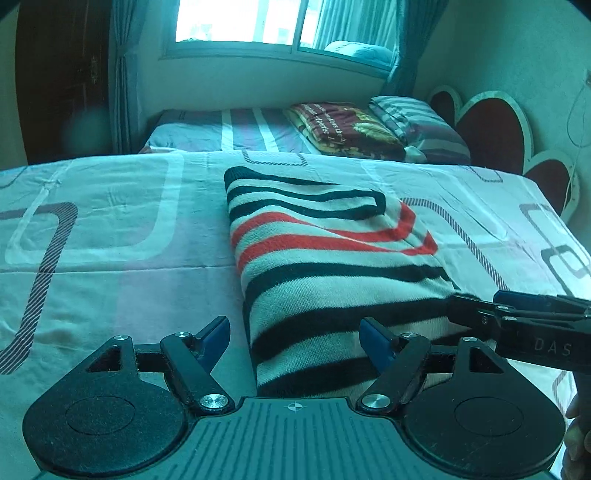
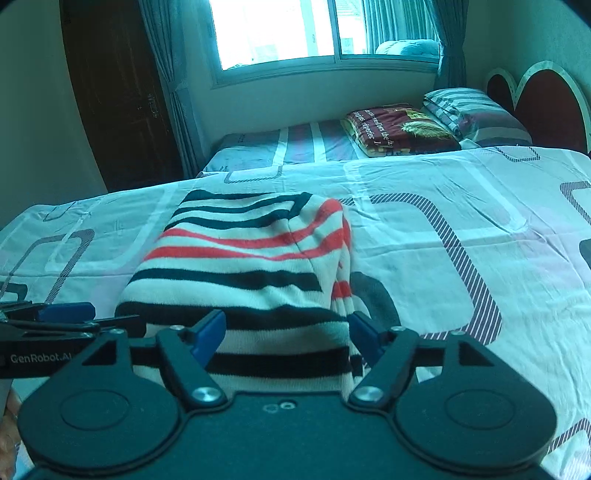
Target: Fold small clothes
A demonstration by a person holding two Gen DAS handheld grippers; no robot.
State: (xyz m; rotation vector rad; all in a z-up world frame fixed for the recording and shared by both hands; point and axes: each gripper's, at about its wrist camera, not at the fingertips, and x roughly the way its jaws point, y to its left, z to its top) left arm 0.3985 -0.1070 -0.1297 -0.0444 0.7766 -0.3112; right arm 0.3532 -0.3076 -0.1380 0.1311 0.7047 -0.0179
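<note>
Striped knit garment (image 1: 332, 266), white with black and red bands, lying folded into a long narrow bundle on the patterned bedsheet (image 1: 110, 236), near end closest to both tools. Left gripper (image 1: 295, 341) spread wide, straddling the bundle's left edge, pads not pressing. Right gripper (image 2: 286, 334) likewise apart, one blue pad on each side of the near end, nothing clamped. Beyond, a second bed (image 2: 280, 147) beneath the window (image 2: 280, 33).

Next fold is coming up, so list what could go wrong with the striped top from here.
1. Both grippers, left and right, stand open at the striped top's near edge; closing could also pinch the bedsheet.
2. The right side shows loose layers; lifting might undo the fold.
</note>
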